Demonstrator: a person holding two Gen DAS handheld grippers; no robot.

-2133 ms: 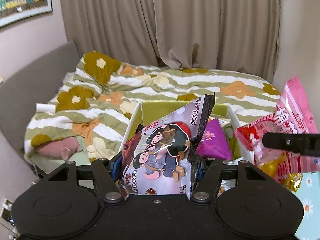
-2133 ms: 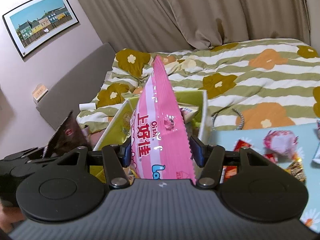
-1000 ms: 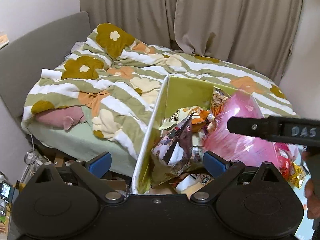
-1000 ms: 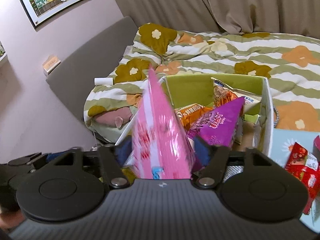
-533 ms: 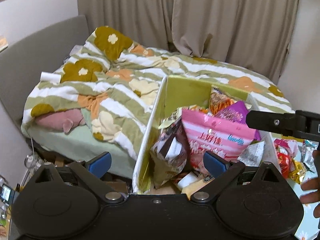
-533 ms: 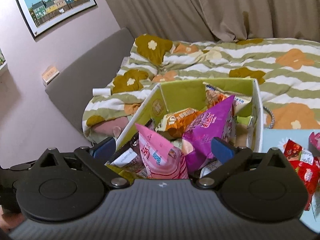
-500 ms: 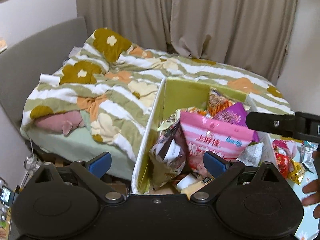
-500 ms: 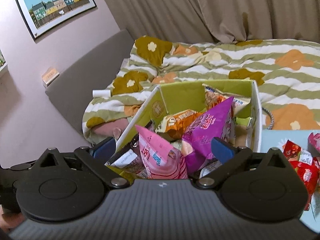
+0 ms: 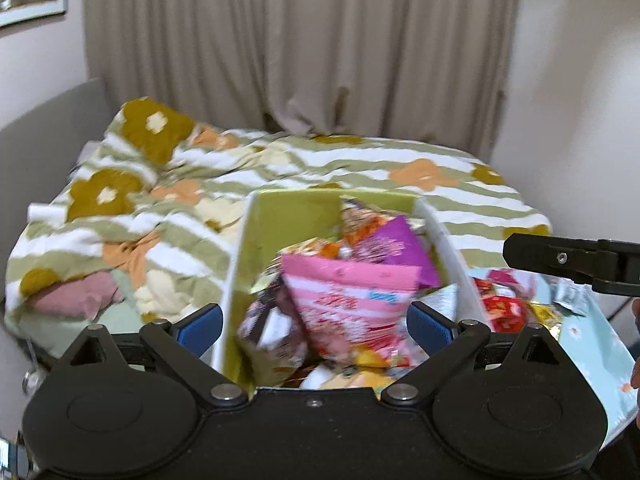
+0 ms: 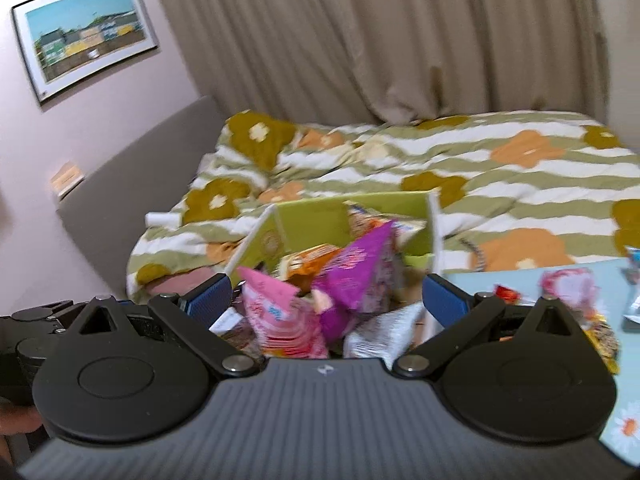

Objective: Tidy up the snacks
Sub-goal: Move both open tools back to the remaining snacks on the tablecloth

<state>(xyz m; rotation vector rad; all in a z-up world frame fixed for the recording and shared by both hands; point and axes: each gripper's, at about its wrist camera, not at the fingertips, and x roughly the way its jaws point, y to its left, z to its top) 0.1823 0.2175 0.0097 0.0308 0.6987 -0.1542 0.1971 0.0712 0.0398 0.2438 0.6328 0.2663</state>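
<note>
A green box with white rims stands in front of me, full of snack bags. A pink striped bag lies on top, a purple bag behind it, and a dark cartoon bag at its left. My left gripper is open and empty above the box's near end. My right gripper is open and empty, just above the pink bag and the purple bag. The box's side wall shows in the right wrist view.
A light blue flowered tablecloth at the right holds loose red and gold snack packets. A bed with a striped floral duvet lies behind the box. The right gripper's black finger shows at the right edge.
Both grippers have let go of their bags, which now lie in the box. Both grippers have pulled back and tilted up, open and empty.
</note>
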